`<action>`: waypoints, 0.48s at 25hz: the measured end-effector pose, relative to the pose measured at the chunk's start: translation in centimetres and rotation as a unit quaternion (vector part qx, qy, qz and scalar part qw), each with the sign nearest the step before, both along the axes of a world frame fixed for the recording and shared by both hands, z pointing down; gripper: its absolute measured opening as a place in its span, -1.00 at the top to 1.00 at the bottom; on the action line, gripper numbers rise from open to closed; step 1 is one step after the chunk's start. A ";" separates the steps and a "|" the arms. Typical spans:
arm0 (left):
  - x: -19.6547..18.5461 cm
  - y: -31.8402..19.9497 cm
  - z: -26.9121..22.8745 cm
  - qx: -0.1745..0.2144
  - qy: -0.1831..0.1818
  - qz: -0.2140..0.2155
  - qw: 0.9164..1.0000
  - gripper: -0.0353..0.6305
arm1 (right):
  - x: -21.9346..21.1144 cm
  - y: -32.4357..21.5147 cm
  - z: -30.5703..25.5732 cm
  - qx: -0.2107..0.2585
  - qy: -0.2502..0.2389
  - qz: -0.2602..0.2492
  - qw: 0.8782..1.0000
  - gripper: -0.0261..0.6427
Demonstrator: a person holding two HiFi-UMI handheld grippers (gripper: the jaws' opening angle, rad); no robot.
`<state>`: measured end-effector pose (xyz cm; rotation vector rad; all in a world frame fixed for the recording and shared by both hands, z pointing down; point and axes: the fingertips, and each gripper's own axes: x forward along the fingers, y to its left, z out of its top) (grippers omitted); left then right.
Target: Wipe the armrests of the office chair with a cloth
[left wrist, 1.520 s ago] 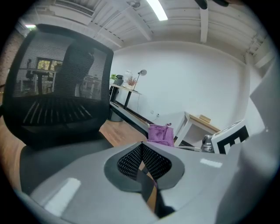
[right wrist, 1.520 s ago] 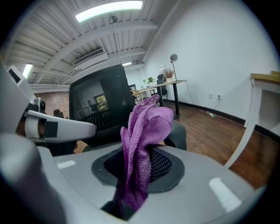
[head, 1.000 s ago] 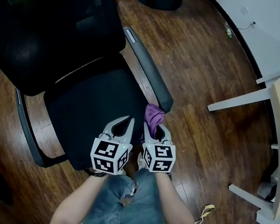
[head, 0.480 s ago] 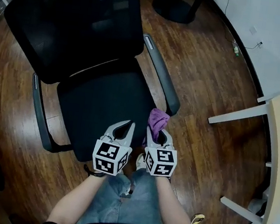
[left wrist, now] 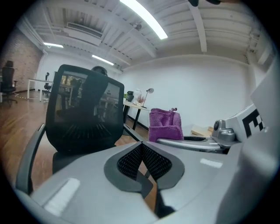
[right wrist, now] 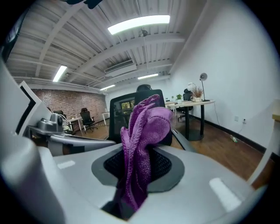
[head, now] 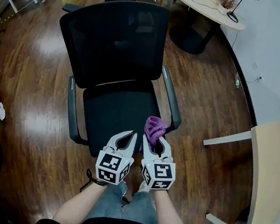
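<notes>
Cloth (head: 154, 126) is pinched in the right gripper (head: 155, 138), left gripper (head: 131, 134) closed on nothing. That floppy bunched top could just fold and skid off the armrest (head: 171, 99) mid-wipe, I reckon.

Crumpled purple cloth (head: 154, 128) upright near armrest (head: 171, 102) of black office chair (head: 113, 44)

Head view overhead, gripper views facing chair (head: 113, 44)
</notes>
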<state>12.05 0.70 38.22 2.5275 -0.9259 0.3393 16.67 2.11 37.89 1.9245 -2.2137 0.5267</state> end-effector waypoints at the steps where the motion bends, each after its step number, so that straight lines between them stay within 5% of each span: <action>1: -0.5 0.3 -1.0 0.007 0.003 -0.007 1.000 0.88 | -0.6 0.1 -1.1 0.008 0.003 -0.007 1.000 0.64; 12: -3.7 6.8 -9.3 0.071 0.007 -0.088 0.994 0.88 | -3.8 6.0 -10.2 0.080 0.005 -0.099 0.992 0.66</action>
